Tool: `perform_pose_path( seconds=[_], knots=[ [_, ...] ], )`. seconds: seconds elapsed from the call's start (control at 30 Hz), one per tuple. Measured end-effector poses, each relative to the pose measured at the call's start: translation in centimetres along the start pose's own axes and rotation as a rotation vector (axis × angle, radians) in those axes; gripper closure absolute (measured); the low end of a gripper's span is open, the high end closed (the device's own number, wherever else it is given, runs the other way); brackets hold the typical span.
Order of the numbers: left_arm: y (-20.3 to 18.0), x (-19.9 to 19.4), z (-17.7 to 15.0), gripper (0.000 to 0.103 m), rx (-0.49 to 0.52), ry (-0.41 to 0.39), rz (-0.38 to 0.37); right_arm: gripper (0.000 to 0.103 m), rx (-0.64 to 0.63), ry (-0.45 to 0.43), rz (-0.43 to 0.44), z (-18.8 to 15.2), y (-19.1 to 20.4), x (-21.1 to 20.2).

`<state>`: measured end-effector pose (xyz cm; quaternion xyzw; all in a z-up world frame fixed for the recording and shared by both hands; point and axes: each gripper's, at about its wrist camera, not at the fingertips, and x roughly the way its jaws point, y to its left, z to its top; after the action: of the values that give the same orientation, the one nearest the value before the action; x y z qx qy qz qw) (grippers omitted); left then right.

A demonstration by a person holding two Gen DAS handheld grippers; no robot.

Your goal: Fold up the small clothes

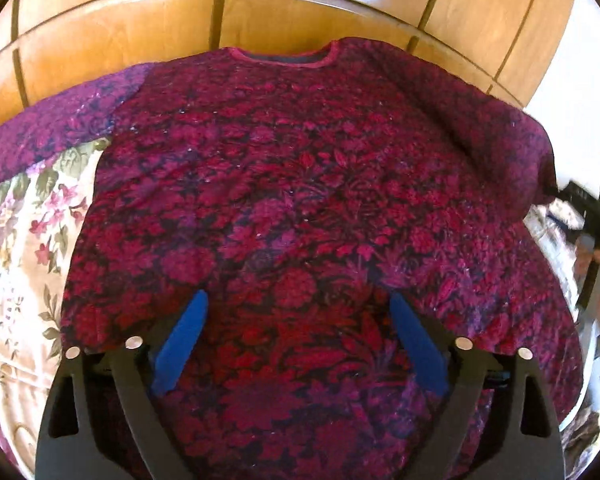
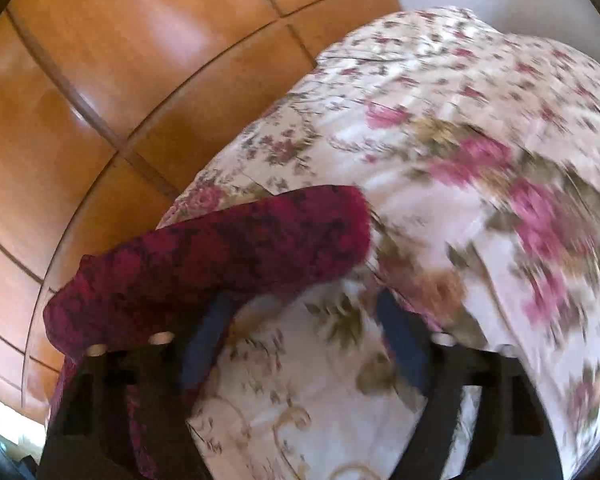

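Left gripper [image 1: 298,360]: fingers wide apart, nothing between them, over the lower part of the red-purple top [image 1: 300,200], spread flat on the floral bedspread [image 1: 28,240]. Right gripper [image 2: 300,344]: blurred, fingers apart over bedspread, sleeve [image 2: 220,252] by left finger, not clamped.

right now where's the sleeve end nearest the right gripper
In the right wrist view the magenta sleeve lies left of centre on the floral bedspread, its cuff just above the right gripper, wooden panelling behind.
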<state>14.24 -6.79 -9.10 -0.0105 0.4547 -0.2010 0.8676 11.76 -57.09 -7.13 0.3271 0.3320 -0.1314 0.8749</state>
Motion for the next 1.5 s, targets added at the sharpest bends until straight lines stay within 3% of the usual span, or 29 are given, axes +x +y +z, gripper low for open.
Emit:
perform_pose_path(
  seconds=[0.07, 0.1, 0.23, 0.4, 0.47, 0.5, 0.57, 0.77, 0.97, 1.07, 1.13, 1.2, 1.23, 1.3, 1.5],
  knots=[
    [-0.3, 0.3, 0.2, 0.009, 0.014, 0.001, 0.010, 0.094, -0.074, 0.016, -0.024, 1.0, 1.3, 0.3],
    [-0.3, 0.3, 0.2, 0.009, 0.013, 0.000, 0.008, 0.103, -0.094, 0.017, -0.036, 1.2, 1.7, 0.2],
    [0.0, 0.1, -0.3, 0.007, 0.009, -0.007, -0.004, 0.103, -0.197, -0.041, -0.092, 3.5, 3.7, -1.5],
    [0.0, 0.4, -0.2, 0.005, 0.019, -0.012, 0.000, 0.103, -0.194, -0.055, -0.151, 6.6, 3.1, -0.9],
    [0.1, 0.4, -0.1, 0.005, 0.018, -0.015, -0.002, 0.094, -0.124, -0.021, -0.152, 7.1, 1.7, -0.4],
    [0.0, 0.4, -0.1, 0.005, 0.017, -0.017, -0.004, 0.074, -0.065, -0.015, -0.131, 6.9, 0.5, -0.5],
    [0.0, 0.3, -0.3, 0.005, 0.015, -0.021, -0.005, 0.050, -0.008, -0.034, -0.102, 5.8, -0.7, -1.3],
    [0.1, 0.2, -0.4, 0.005, 0.017, -0.026, -0.003, 0.050, 0.059, 0.042, -0.012, 1.2, -1.9, -1.1],
    [-0.1, 0.2, -0.4, 0.005, 0.024, -0.025, 0.011, 0.029, 0.183, 0.146, 0.117, 0.6, -0.6, 4.4],
    [-0.3, 0.3, -0.4, 0.005, 0.029, -0.025, 0.020, 0.028, 0.238, 0.156, 0.163, 1.0, 0.3, 6.5],
    [-0.3, 0.3, -0.4, 0.005, 0.029, -0.025, 0.021, 0.038, 0.242, 0.158, 0.153, 1.4, 1.0, 7.7],
    [-0.3, 0.3, -0.4, 0.005, 0.029, -0.025, 0.021, 0.070, 0.225, 0.169, 0.129, 1.8, 1.4, 8.5],
    [-0.3, 0.3, -0.4, 0.005, 0.029, -0.025, 0.021, 0.079, 0.218, 0.177, 0.120, 2.2, 1.5, 8.8],
    [-0.3, 0.3, -0.4, 0.004, 0.029, -0.025, 0.020, 0.086, 0.198, 0.164, 0.102, 2.9, 1.4, 8.6],
    [-0.3, 0.4, -0.4, 0.004, 0.029, -0.026, 0.020, 0.088, 0.074, 0.006, -0.036, 7.2, 1.3, 4.7]
  ],
)
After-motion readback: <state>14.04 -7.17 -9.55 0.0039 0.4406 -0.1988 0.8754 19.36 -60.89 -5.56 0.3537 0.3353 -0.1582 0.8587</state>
